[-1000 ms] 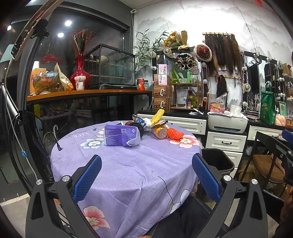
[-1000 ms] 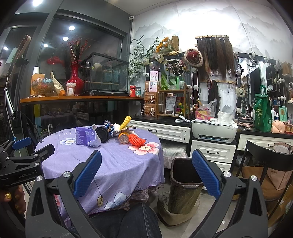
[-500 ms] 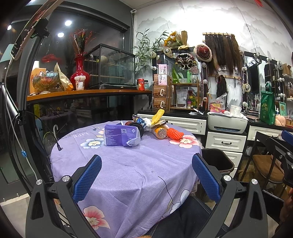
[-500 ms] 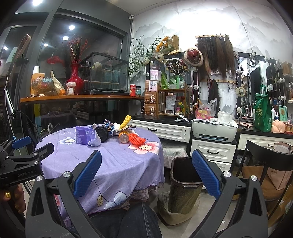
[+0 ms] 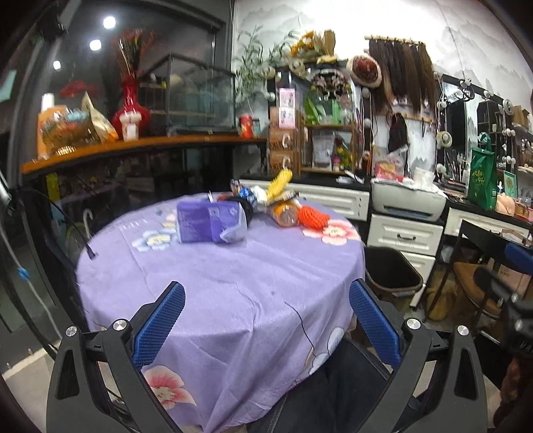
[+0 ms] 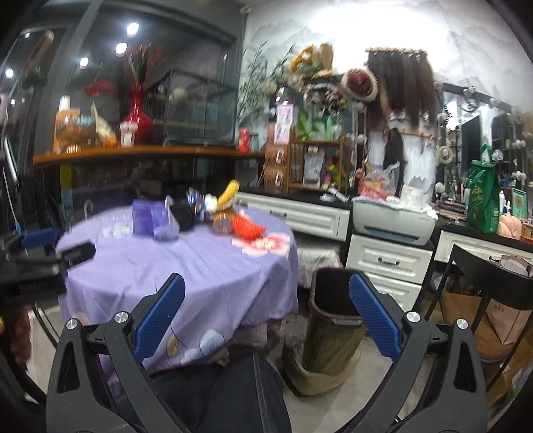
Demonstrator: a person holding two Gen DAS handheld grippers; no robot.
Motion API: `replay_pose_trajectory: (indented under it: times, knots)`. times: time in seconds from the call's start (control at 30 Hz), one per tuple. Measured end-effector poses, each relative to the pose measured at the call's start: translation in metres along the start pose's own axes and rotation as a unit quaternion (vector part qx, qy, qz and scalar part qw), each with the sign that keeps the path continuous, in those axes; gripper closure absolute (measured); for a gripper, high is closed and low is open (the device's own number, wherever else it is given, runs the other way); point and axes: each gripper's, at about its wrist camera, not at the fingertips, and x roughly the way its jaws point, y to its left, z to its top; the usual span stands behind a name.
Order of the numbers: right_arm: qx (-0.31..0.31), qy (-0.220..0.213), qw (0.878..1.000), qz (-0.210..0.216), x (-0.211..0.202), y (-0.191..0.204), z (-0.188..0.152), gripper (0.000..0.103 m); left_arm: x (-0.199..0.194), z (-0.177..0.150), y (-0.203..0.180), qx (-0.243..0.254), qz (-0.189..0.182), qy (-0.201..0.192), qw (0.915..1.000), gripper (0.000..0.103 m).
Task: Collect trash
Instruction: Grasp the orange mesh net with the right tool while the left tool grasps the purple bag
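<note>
Trash (image 5: 253,213) lies heaped at the surface's (image 5: 233,299) far edge, well beyond both tools. Left tool (image 5: 266,328) and right tool (image 6: 266,324) hang spread wide, empty, over the near edge. Best approach: reach across, take one piece squarely, then carry it to the bin (image 6: 333,299) beside the surface's right edge.

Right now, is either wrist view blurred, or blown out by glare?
Left wrist view: slight smear on the purple box, gripper fingers sharp. Right wrist view: heavier motion blur on the table litter and shelves; white wall overexposed; fisheye bending at edges.
</note>
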Motion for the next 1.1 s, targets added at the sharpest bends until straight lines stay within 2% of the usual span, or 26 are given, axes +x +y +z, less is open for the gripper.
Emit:
replay_pose_trajectory:
  times: [0.13, 0.3, 0.37, 0.43, 0.57, 0.73, 0.9, 1.1]
  knots:
    - [-0.022, 0.038, 0.999, 0.009, 0.023, 0.000, -0.014, 0.006, 0.030, -0.002, 0.011, 0.008, -0.008, 0.041, 0.9991, 0.005]
    - [-0.028, 0.126, 0.991, 0.030, 0.065, 0.001, -0.030, 0.006, 0.079, 0.007, 0.031, 0.016, -0.007, 0.099, 0.9949, 0.005]
    - [-0.028, 0.146, 0.988, 0.038, 0.080, 0.002, -0.032, 0.006, 0.095, 0.012, 0.039, 0.011, -0.008, 0.112, 0.9936, 0.005]
    - [-0.031, 0.150, 0.986, 0.066, 0.096, 0.006, -0.029, 0.006, 0.113, 0.020, 0.049, 0.006, -0.009, 0.123, 0.9923, 0.005]
    - [-0.039, 0.151, 0.984, 0.087, 0.130, 0.015, -0.016, 0.006, 0.142, 0.035, 0.068, -0.020, -0.010, 0.145, 0.9892, 0.005]
    - [-0.077, 0.142, 0.982, 0.095, 0.185, 0.028, 0.004, 0.006, 0.168, 0.059, 0.085, -0.058, 0.000, 0.151, 0.9868, 0.005]
    - [-0.113, 0.157, 0.976, 0.099, 0.248, 0.030, 0.027, 0.006, 0.194, 0.085, 0.097, -0.094, 0.000, 0.159, 0.9829, 0.005]
    - [-0.123, 0.179, 0.969, 0.117, 0.322, 0.024, 0.055, 0.014, 0.229, 0.108, 0.121, -0.168, 0.008, 0.193, 0.9667, 0.007]
